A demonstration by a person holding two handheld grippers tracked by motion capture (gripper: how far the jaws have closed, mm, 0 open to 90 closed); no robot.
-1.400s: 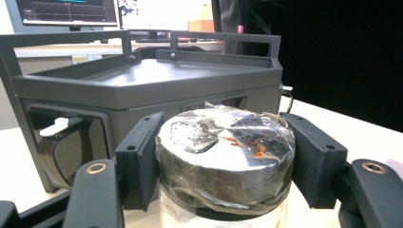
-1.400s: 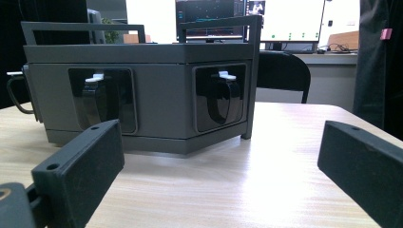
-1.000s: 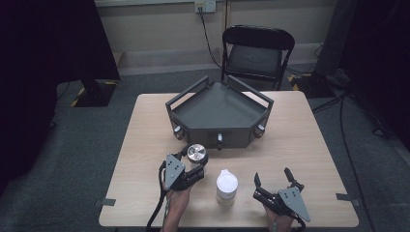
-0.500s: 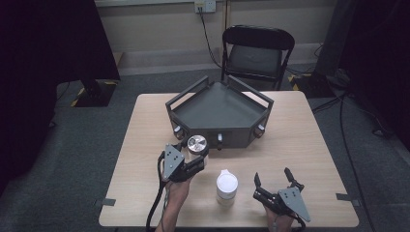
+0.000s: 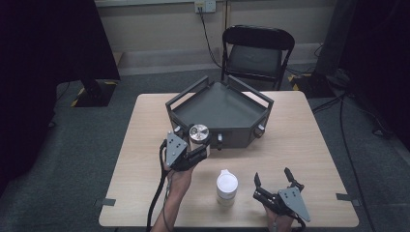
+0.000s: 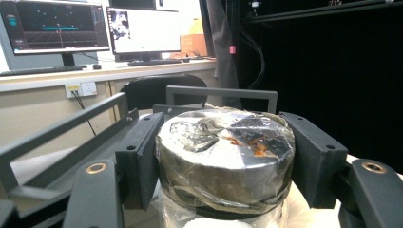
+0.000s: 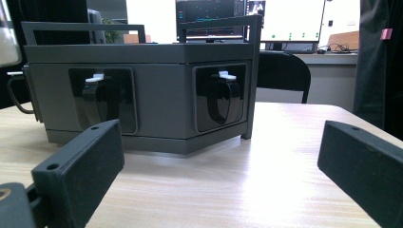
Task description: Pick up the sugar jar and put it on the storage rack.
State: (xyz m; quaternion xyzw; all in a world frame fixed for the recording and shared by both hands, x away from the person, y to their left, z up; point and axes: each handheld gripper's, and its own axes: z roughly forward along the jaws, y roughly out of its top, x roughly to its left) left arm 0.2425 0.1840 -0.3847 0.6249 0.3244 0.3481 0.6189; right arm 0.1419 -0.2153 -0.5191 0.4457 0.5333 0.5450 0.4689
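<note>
— Jar [image 5: 198, 131] with the foil-wrapped top: where is it?
— Clamped in the left gripper [image 5: 196, 153], held above the table [image 5: 140, 145] just in front of the grey hexagonal box [image 5: 220, 104]. In the left gripper view both black jaws press flat against the sides of the jar's silvery cap [image 6: 223, 152].
— Can you see the whole jar?
— No. That view cuts it off below the cap — a bit of clear wrap and something white at the bottom edge, too little to name. From above, mostly its round shiny top shows.
— And the other gripper?
— The right gripper [image 5: 273, 181] sits low near the table's front edge, jaws spread wide with nothing between them. In its own view the jaw tips frame bare wood, and the box stands well ahead.
— What's on the box face?
— Two dark recessed windows, each with a black loop-like part and a small white tab [image 7: 223, 76]; what they are, I cannot tell.
— Anything between the two grippers?
— A white bottle [image 5: 226, 186] stands upright on the table, nearer the right gripper, touching neither. Behind the table, a black folding chair [image 5: 256, 53].
</note>
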